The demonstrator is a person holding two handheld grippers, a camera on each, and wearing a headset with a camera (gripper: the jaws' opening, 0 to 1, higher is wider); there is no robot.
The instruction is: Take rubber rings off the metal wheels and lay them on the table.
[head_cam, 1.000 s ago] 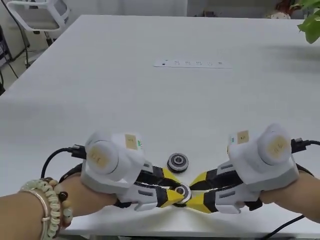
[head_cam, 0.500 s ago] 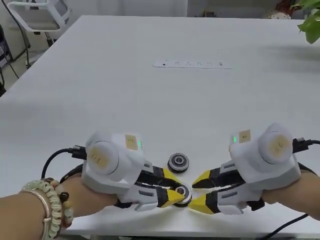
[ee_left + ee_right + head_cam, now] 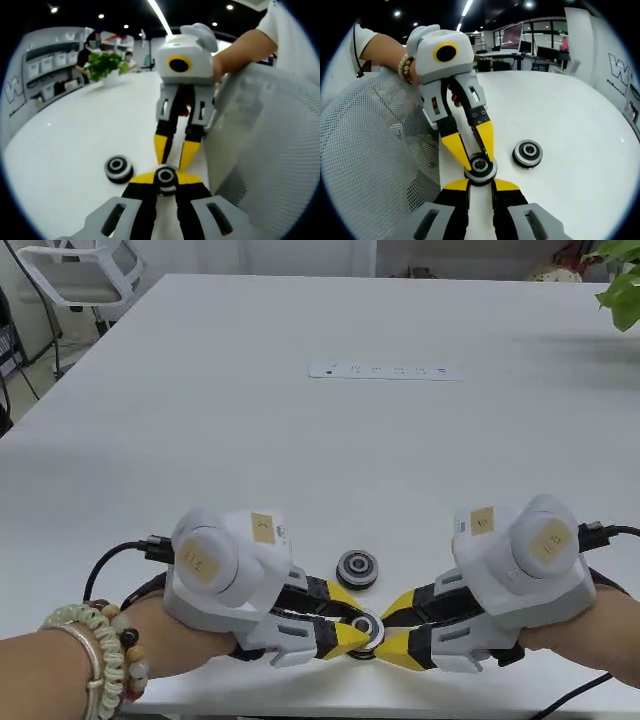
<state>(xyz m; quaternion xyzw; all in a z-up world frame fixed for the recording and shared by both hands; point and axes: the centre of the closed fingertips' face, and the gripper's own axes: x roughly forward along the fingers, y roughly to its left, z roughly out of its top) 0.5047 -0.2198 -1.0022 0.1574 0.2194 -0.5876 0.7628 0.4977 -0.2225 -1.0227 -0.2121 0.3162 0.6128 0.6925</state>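
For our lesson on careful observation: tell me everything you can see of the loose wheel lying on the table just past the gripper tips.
The loose wheel is small and round, with silvery metal bands around a dark centre. Its black outer band looks like a rubber ring seated on the rim. It lies flat on the white table, just beyond a second wheel clamped in the left gripper. Nothing touches it.
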